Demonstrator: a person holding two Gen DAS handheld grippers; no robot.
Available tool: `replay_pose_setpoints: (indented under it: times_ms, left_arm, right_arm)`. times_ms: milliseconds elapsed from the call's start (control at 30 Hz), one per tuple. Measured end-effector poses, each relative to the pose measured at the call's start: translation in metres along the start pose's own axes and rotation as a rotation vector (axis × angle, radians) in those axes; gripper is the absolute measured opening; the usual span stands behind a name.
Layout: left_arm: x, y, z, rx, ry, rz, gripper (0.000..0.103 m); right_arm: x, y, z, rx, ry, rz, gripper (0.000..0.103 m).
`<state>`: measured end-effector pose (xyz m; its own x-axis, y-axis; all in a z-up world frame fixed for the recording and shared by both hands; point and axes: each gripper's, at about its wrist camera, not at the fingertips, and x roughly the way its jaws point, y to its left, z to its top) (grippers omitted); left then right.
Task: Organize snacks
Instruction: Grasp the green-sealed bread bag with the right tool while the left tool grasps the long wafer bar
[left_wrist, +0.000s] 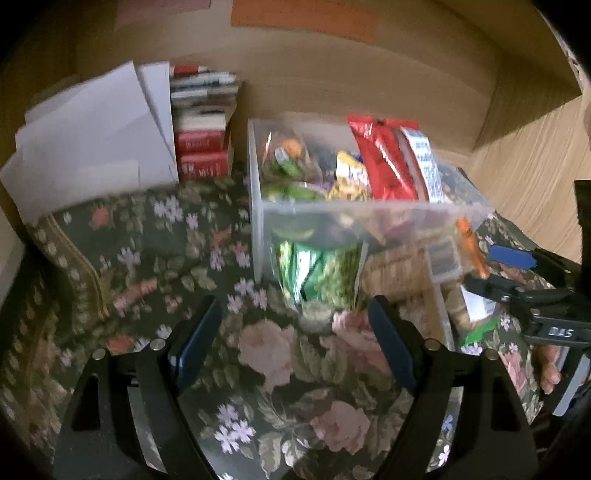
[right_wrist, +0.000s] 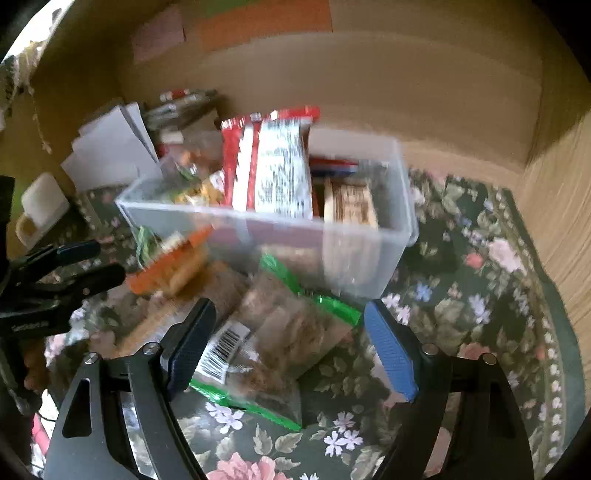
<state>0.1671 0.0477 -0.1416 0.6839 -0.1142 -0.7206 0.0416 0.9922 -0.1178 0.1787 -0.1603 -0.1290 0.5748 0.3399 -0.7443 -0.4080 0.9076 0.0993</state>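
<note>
A clear plastic bin (left_wrist: 373, 206) (right_wrist: 362, 251) stands on the floral cloth, packed with snack packets. Among them are a tall red and white packet (left_wrist: 388, 162) (right_wrist: 273, 166) and a green packet (left_wrist: 317, 266) seen through the wall. My left gripper (left_wrist: 293, 332) hangs open over bare cloth just in front of the bin. My right gripper (right_wrist: 290, 332) is open above a clear bag with green edges (right_wrist: 284, 332) that lies flat before the bin. Its pads do not press on the bag. An orange packet (right_wrist: 166, 269) (left_wrist: 472, 247) lies beside that bag.
White papers (left_wrist: 96, 147) (right_wrist: 110, 155) and a stack of books (left_wrist: 203, 125) stand at the back left. A white mug (right_wrist: 44, 206) sits at the left. Cardboard walls close the back, and a wooden panel (right_wrist: 565, 229) closes the right. Each gripper shows at the edge of the other's view.
</note>
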Motion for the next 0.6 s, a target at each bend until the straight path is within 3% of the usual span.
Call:
replay_pose_setpoints:
  times_ms: [167, 267, 300, 333, 367, 600]
  left_arm:
    - [-0.001, -0.007, -0.01, 0.003, 0.012, -0.025, 0.081]
    - [-0.003, -0.018, -0.012, 0.015, 0.011, -0.05, 0.075]
    - [-0.005, -0.021, -0.012, 0.02, 0.009, -0.057, 0.071]
    - [-0.007, -0.025, -0.012, 0.023, 0.006, -0.064, 0.07]
    - [-0.009, -0.029, -0.012, 0.028, 0.001, -0.077, 0.069]
    - [-0.002, -0.062, -0.015, 0.066, 0.04, -0.143, 0.061]
  right_arm:
    - [0.012, -0.002, -0.007, 0.025, 0.041, 0.028, 0.078]
    - [0.011, -0.001, -0.008, 0.021, 0.051, 0.049, 0.07]
    - [0.011, 0.0, -0.01, 0.014, 0.057, 0.055, 0.067]
    - [0.012, 0.001, -0.011, 0.005, 0.068, 0.064, 0.053]
    - [0.015, 0.002, -0.017, -0.012, 0.092, 0.066, 0.048]
    - [-0.005, -0.005, -0.026, 0.008, 0.035, 0.033, 0.044]
